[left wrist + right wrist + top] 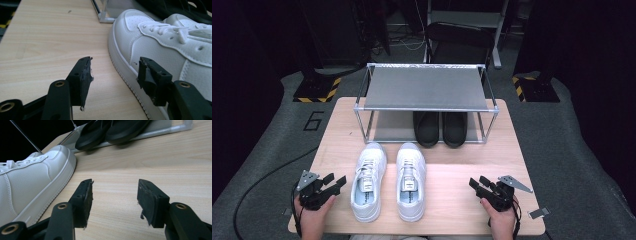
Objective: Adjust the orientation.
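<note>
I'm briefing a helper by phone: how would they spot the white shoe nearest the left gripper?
Start at the metal rack at the table's far side, with black shoes beneath. In front stand two white sneakers; take the left sneaker, beside the left gripper. Its twin stands nearer the table's middle.

Two white lace-up sneakers (389, 180) stand side by side, upright on the wooden table. Their toes point toward the metal rack, just short of its lower shelf. Laces are tied, soles flat.
</note>
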Tool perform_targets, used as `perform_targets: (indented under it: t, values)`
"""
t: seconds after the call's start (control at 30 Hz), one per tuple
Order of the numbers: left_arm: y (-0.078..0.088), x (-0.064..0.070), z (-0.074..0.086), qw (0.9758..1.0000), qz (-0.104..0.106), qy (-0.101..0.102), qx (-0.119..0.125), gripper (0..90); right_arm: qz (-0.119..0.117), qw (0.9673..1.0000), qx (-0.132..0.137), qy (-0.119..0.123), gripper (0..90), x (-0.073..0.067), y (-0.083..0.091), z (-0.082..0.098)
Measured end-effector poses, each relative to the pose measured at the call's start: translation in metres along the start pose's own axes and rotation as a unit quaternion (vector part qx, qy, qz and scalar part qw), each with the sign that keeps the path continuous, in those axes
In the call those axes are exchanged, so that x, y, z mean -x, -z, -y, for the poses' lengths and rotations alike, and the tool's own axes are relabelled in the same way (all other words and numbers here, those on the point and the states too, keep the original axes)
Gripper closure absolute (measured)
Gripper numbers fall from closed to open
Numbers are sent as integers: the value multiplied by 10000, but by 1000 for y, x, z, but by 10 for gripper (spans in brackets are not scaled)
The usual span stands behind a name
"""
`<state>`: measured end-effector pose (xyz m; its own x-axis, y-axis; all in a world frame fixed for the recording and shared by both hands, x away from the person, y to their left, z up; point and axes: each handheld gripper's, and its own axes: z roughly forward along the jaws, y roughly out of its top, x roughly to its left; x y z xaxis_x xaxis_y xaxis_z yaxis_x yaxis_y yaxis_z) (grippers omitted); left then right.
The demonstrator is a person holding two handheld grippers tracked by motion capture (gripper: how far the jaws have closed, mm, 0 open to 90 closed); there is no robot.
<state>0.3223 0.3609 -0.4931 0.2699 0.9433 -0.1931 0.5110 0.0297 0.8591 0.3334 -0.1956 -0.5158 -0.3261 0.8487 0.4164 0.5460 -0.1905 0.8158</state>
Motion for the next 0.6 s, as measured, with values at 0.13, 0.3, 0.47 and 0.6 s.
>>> perform_targets:
  t: [0.13,0.3,0.47,0.6]
  values:
    - [7,8,-4,9999,64,-104,16,469,84,9999,14,75,448,-1,0,0]
    - [16,15,-9,9995,221,94,186,469,66,9999,11,156,468,-1,0,1]
    - [20,25,-14,9995,264,-18,161,449,34,9998,40,184,471,-1,1,1]
    - [24,31,-14,9990,389,-114,212,426,-19,9998,45,213,487,-2,2,1]
